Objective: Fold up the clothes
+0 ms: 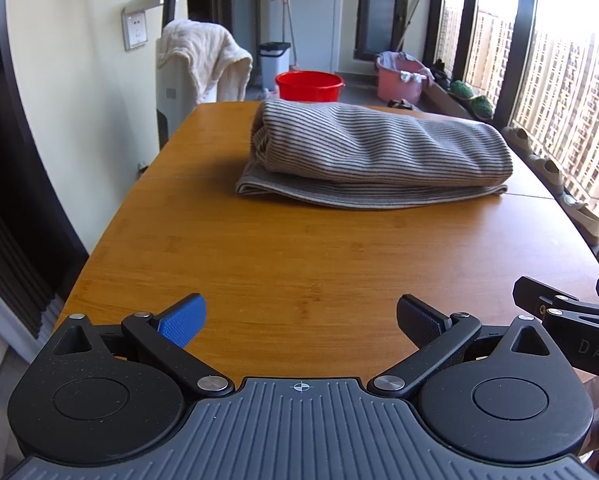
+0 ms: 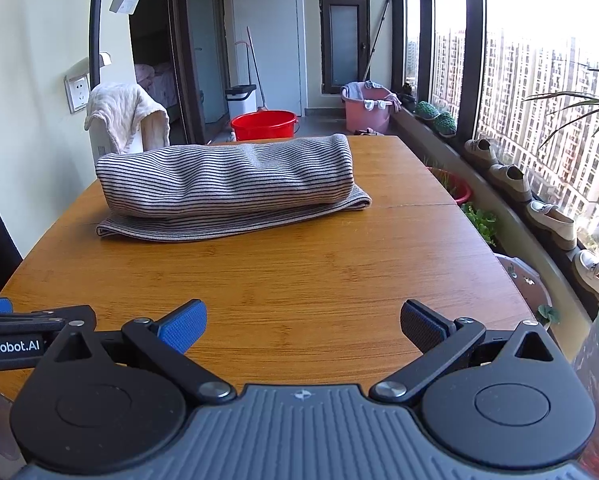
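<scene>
A folded striped garment (image 1: 375,156) lies on the far half of a wooden worktop (image 1: 283,264), its upper layer rolled thick over a flatter bottom layer whose edge juts out toward the near side. Both tongs hang over the near edge of the worktop, well apart from the cloth. The left tongs (image 1: 301,322) gape wide, blue pad on one finger and dark pad on the other, gripping nothing. The right tongs (image 2: 303,324) are spread just as wide and likewise hold nothing; in the left wrist view their black frame (image 1: 571,316) shows at the right edge, beside the left pair. Bare wood separates the tongs from the garment, with nothing lying between.

Past the worktop's far end stands a red bucket (image 2: 264,125) on the floor, with a pink basin (image 2: 366,110) holding cloth to its right and a white bin (image 2: 241,102) with a dark lid behind. A cream towel (image 2: 125,114) is draped over a white appliance just beside the worktop's left far corner, under a wall socket (image 2: 77,92). Along the windowsill on the right sit several shoes (image 2: 511,178) in a row, and green slippers (image 2: 435,114) farther back. Tower blocks fill the window (image 2: 539,92).
</scene>
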